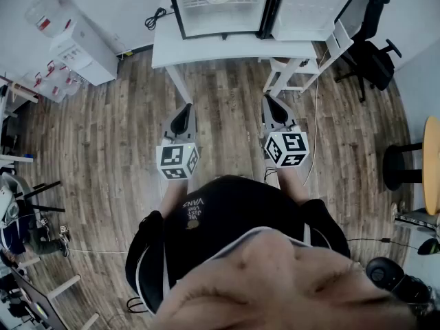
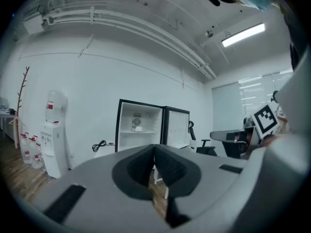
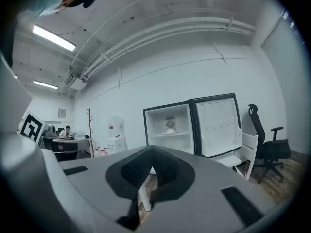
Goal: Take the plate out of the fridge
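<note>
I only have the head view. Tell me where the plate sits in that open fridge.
Observer: In the right gripper view the plate lies on a shelf inside the fridge, with a small white item on it.
Operator: Report the left gripper's jaws.
Observer: The left gripper is shut, with nothing between its jaws.
Operator: Now the right one.
Observer: The right gripper is shut and empty too.

Both arms reach forward side by side, left tool (image 1: 181,115) and right tool (image 1: 274,107) held roughly level, jaws closed together, empty
</note>
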